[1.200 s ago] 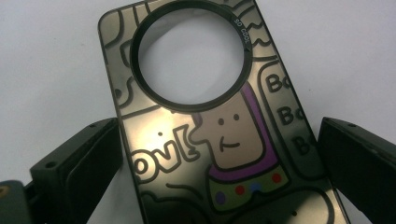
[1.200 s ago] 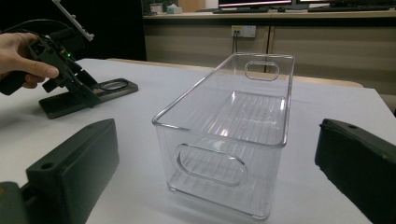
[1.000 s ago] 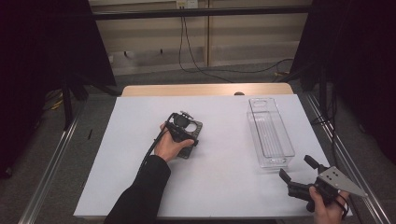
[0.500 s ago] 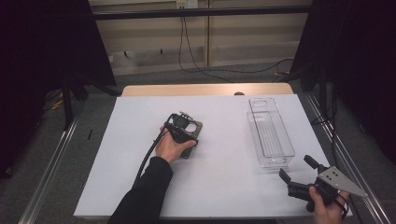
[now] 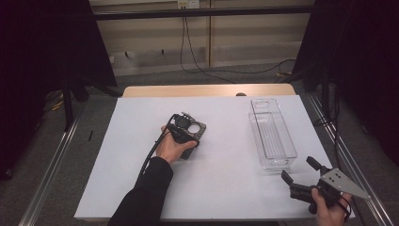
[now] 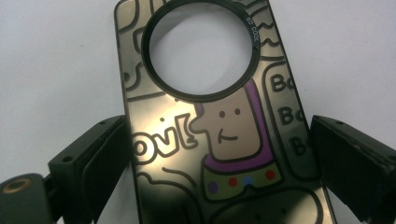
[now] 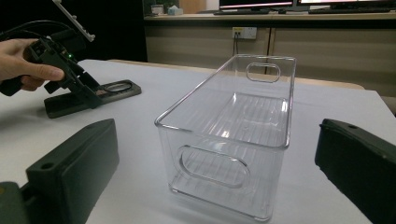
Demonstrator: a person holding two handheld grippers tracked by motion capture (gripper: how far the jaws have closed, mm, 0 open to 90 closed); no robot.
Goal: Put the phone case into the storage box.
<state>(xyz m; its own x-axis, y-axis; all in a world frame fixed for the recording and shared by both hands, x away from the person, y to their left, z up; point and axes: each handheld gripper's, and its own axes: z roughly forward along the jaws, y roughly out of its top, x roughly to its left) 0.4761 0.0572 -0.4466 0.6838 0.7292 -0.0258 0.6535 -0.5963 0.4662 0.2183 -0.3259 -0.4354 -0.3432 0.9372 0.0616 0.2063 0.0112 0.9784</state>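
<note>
White paper covers the worktop (image 5: 117,155), so the phone case (image 6: 210,135) lies flat while my left claw (image 6: 219,154) straddles its edges, jaws wide and not yet gripping. My right claw (image 7: 215,186) waits wide and empty, aimed at the clear bin (image 7: 233,135), likely the case's destination.

Three cameras on my rig: one fixed overhead, two riding the grippers.

My high view looks forward and down over the whole white table (image 5: 226,188). My left gripper view stares straight down, very close, at the phone case (image 6: 219,140). My right gripper view sits low, facing the clear bin (image 7: 229,140) nearby; its upper left shares that phone case (image 7: 93,95).
</note>
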